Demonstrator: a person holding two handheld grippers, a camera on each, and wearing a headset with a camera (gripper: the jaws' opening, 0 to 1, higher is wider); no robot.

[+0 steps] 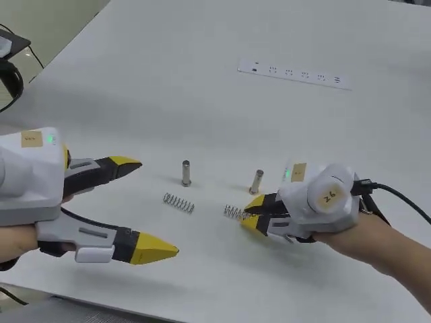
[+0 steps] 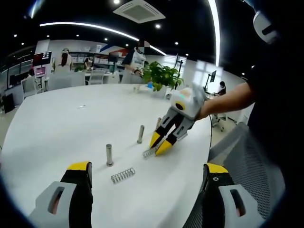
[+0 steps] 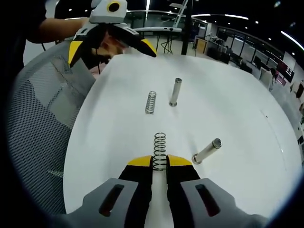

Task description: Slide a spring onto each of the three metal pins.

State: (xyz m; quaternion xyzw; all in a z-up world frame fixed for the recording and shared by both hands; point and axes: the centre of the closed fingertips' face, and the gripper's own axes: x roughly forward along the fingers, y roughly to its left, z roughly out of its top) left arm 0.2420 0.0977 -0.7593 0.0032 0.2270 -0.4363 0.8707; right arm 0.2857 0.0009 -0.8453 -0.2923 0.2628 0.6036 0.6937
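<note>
Springs number two on the white table [image 1: 202, 81], and neither is on a pin. The held spring [image 3: 159, 145] is pinched at one end between the yellow tips of the right gripper [image 1: 252, 212], whose jaws are closed on it; the rest of the coil pokes straight out ahead of the tips, low over the table. The loose spring [image 1: 178, 202] lies flat on the table to the left of the held one, apart from it and free of both grippers.

Two metal pins stand upright behind the springs. The left pin [image 1: 186, 172] is just behind the loose spring, not touching it. The right pin [image 1: 256, 182] stands close to the right gripper's tips, beside the held spring and bare. In the left gripper view a slim upright shape shows just past the right gripper; whether it is another pin I cannot tell.

The left gripper [image 1: 143, 207] hovers at the left side of the table with its jaws spread wide and nothing between them, pointing toward the loose spring and left pin. A hand grips each gripper's body.

A white power strip [image 1: 294, 74] lies at the far side of the table, well apart from the pins.
</note>
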